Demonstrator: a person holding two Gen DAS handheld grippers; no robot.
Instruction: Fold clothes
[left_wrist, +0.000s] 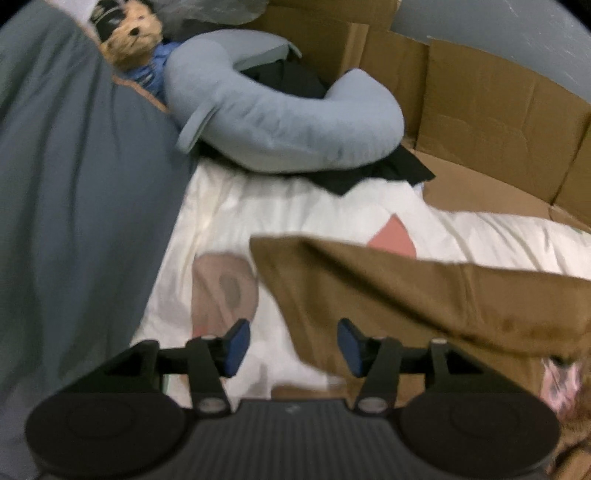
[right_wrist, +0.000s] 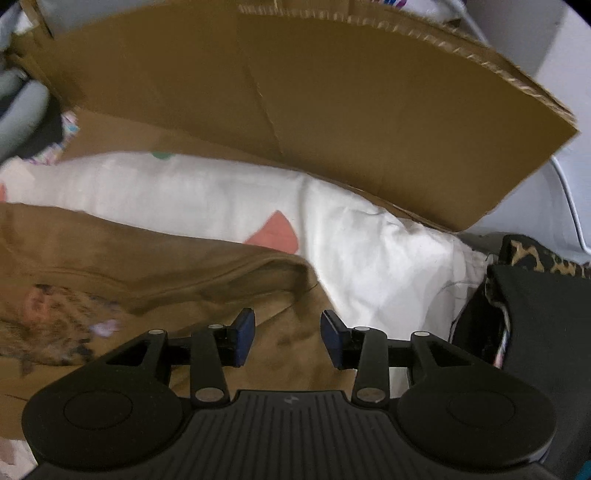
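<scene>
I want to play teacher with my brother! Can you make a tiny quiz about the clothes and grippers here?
1. True or false: the left gripper is open.
2. What colour is the garment on the white sheet: A brown, B green, C red?
3. Fill in: beside the blue curved pillow lies a toy ____.

Key: 1 true; 2 A; 3 bear.

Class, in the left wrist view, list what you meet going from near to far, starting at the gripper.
Left gripper → brown garment → white sheet → blue pillow → cardboard
</scene>
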